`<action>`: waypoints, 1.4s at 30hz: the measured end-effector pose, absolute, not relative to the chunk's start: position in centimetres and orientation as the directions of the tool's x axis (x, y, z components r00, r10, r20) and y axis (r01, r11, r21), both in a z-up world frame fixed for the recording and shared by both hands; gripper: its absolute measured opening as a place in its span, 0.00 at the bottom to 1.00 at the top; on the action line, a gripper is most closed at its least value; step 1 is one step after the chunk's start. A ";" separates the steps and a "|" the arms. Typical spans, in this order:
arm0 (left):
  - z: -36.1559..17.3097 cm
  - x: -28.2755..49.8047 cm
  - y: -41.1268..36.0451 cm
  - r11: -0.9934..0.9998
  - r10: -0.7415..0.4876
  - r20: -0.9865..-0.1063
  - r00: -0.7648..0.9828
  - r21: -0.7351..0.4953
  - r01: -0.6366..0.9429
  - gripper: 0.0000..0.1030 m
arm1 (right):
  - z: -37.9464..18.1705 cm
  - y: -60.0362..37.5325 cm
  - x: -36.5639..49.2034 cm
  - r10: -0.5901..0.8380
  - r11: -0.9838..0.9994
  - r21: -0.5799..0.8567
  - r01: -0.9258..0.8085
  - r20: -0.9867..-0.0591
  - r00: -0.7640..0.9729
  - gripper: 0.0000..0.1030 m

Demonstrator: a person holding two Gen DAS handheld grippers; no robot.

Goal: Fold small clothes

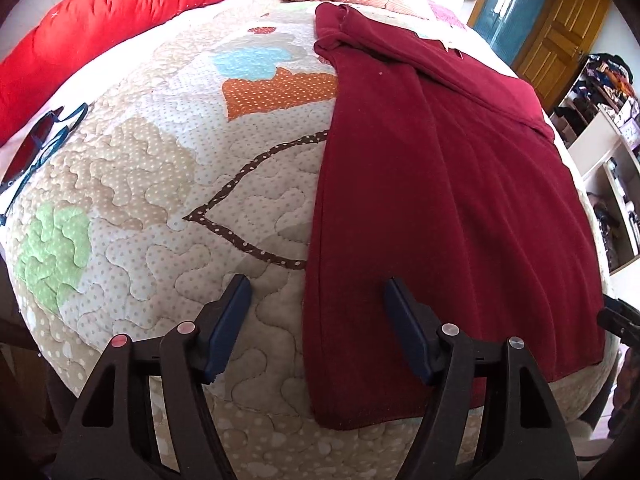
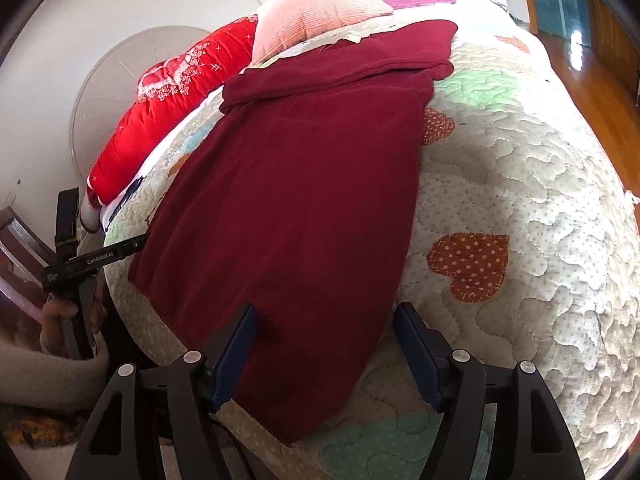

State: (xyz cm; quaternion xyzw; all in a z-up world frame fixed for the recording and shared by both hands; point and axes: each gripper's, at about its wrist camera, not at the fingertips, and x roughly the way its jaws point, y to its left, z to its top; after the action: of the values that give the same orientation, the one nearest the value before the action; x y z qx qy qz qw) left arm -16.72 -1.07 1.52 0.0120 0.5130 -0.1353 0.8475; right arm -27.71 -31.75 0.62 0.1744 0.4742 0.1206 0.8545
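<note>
A dark red garment lies flat on the quilted bed, its sleeves folded across the far end; it also shows in the right wrist view. My left gripper is open and empty, hovering over the garment's near left hem corner, its jaws straddling the left edge. My right gripper is open and empty over the garment's near right hem corner. The left gripper's body shows at the left of the right wrist view.
The patchwork quilt covers the bed. A red duvet and a pink pillow lie at the head. Glasses lie at the left edge. Shelves stand to the right; a wooden floor lies beyond.
</note>
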 end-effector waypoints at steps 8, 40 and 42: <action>1.4 -16.6 -0.9 0.965 -0.214 -0.875 0.435 -0.120 0.234 0.69 | 0.4 -31.7 -27.6 0.379 0.904 0.427 -0.033 -0.761 0.526 0.68; 1.1 -17.9 -1.6 0.958 -0.217 -0.903 0.372 -0.123 0.260 0.80 | -0.1 -32.7 -29.7 0.515 0.817 0.572 -0.064 -0.677 0.526 0.45; 1.1 -18.1 -1.5 0.953 -0.234 -0.904 0.359 -0.140 0.269 0.80 | -0.4 -32.6 -29.5 0.539 0.800 0.596 -0.073 -0.658 0.527 0.45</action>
State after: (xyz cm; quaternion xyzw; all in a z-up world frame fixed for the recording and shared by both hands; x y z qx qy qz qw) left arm -18.10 -1.48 1.13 0.0161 0.5452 -0.1528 0.8241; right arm -29.52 -32.60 -0.38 0.2580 0.4507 0.1833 0.8347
